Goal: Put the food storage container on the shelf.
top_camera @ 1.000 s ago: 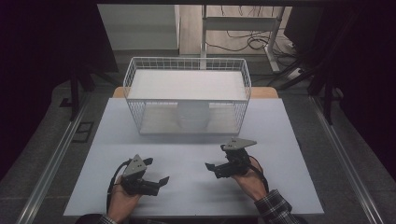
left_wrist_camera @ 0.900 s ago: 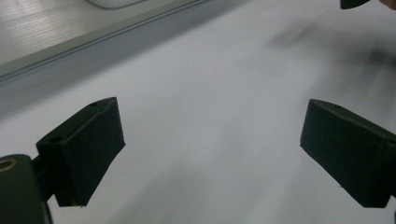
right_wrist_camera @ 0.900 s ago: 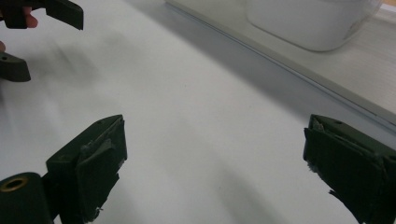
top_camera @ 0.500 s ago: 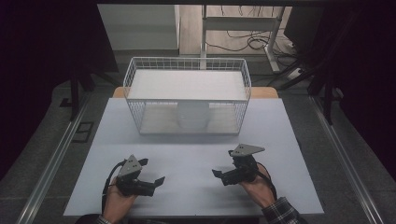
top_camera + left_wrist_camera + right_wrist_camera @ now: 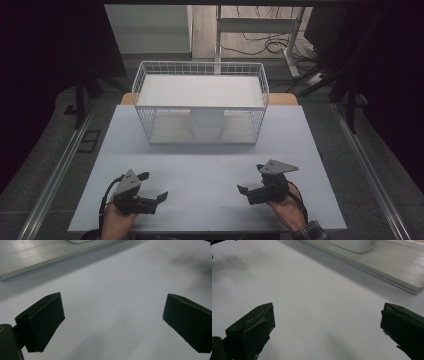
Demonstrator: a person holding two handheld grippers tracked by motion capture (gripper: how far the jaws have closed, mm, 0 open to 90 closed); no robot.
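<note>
High view first: I see a white table [image 5: 210, 165] with a white wire basket [image 5: 200, 102] standing at its far middle, and inside that basket a pale rounded object [image 5: 206, 123] resting on the basket's floor (I cannot tell what it is through the mesh). My left gripper [image 5: 152, 187] sits near the table's near-left edge, held in a hand [image 5: 116, 222] that enters from the bottom; its jaws are spread wide and hold nothing, pointing toward the right. My right gripper [image 5: 252, 179] sits near the near-right edge in the other hand [image 5: 287, 212], grey three-cornered plate [image 5: 278, 166] on top, jaws likewise spread apart and empty, pointing toward the left. The two grippers are well apart from each other and well apart from the basket, with bare tabletop between.

From the left gripper view, the two black jaws [image 5: 113, 322] stand far apart over plain white table [image 5: 112, 290], nothing between them; the base of the basket [image 5: 42, 257] runs across the far upper left.

From the right gripper view, the jaws [image 5: 327, 330] are also wide apart over bare table [image 5: 312, 285], and the basket's base [image 5: 387, 267] crosses the far upper right, with the bottom of the pale rounded object [image 5: 352, 245] sitting on it.
</note>
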